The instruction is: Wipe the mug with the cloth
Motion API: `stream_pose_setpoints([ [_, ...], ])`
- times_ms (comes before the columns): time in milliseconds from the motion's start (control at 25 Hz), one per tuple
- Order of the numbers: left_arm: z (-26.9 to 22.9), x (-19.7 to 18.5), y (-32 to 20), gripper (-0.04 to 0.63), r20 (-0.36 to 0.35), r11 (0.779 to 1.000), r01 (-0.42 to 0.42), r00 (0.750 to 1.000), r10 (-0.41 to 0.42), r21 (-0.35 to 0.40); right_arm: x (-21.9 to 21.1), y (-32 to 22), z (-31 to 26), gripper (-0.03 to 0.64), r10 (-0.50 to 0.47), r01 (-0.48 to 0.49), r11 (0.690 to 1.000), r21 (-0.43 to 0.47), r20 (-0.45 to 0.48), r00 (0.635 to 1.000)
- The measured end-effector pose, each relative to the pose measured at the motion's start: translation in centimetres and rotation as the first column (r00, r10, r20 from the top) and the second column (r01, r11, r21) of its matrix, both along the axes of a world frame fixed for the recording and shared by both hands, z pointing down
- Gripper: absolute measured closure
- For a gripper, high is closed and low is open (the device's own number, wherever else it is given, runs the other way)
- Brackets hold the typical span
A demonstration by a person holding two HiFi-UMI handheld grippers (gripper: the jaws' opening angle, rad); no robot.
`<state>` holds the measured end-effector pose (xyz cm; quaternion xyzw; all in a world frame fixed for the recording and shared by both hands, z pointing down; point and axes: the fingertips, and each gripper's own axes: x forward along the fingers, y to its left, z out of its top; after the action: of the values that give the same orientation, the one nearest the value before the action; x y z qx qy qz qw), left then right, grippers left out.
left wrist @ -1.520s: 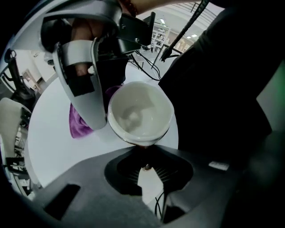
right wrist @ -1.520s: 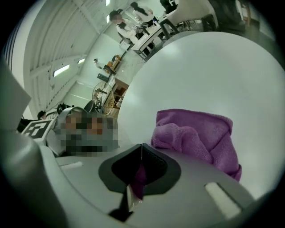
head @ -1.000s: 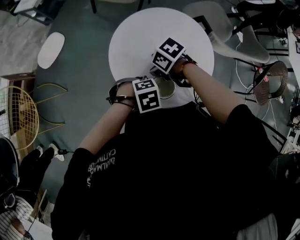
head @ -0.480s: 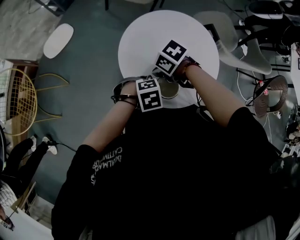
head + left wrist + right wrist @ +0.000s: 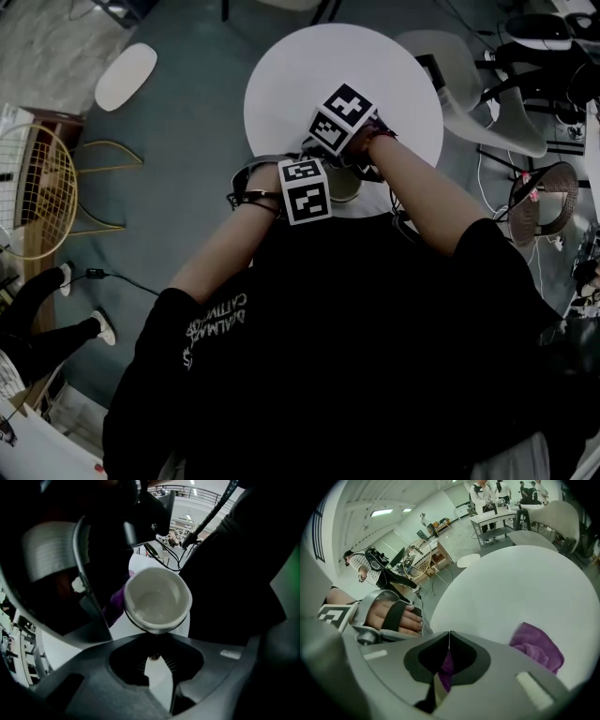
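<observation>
A white mug point(image 5: 158, 597) stands at the near edge of the round white table point(image 5: 319, 75); I look down into it in the left gripper view. My left gripper point(image 5: 152, 656) pinches it low at its near side. Its jaws have just eased open a little, with that part of the mug still between the tips. My right gripper point(image 5: 449, 637) is shut on a purple cloth point(image 5: 536, 646), which bunches on the table past the jaws. The cloth point(image 5: 115, 604) lies against the mug's left side. In the head view both marker cubes point(image 5: 306, 191) crowd over the mug point(image 5: 344, 183).
A pale moulded chair point(image 5: 478, 84) stands to the right of the table, with cables beyond it. A yellow wire chair point(image 5: 37, 187) and an oval stool point(image 5: 125, 75) are on the left. Someone's legs point(image 5: 37, 319) show at lower left. People and desks fill the far room.
The right gripper has shifted a little sideways beside the mug with the cloth in it. The left gripper has stayed at the mug. The head camera has swung slightly.
</observation>
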<state>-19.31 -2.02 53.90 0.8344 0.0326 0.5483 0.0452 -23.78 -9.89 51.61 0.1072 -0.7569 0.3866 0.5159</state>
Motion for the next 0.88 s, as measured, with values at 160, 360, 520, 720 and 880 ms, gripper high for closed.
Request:
stream_pose_setpoints([
  [160,0.0,-0.2,0.1,0.528,0.015,1.0,0.018,1.0,-0.018,-0.005,-0.1,0.0,-0.4,0.609,0.041,-0.041,0.999,-0.027,0.012,0.999],
  [360,-0.5,0.5,-1.1,0.518,-0.008,0.991,0.134,0.991,-0.134,0.006,-1.8,-1.7,-3.8,0.611,0.345,-0.286,0.927,-0.244,0.255,0.903],
  [520,-1.0,1.5,-3.5,0.523,-0.043,0.952,0.303,0.953,-0.301,0.042,-2.3,-3.4,-9.0,0.611,0.529,-0.36,0.839,-0.408,0.459,0.713],
  [720,-1.0,3.9,-4.6,0.506,-0.099,0.821,0.572,0.817,-0.568,0.006,3.4,-3.6,-16.6,0.611,0.479,-0.297,0.877,-0.378,0.633,0.608],
  [880,-1.0,3.0,-4.5,0.439,-0.111,0.677,0.733,0.67,-0.734,-0.057,5.8,-2.0,-24.6,0.611,0.335,-0.169,0.942,-0.29,0.778,0.532],
])
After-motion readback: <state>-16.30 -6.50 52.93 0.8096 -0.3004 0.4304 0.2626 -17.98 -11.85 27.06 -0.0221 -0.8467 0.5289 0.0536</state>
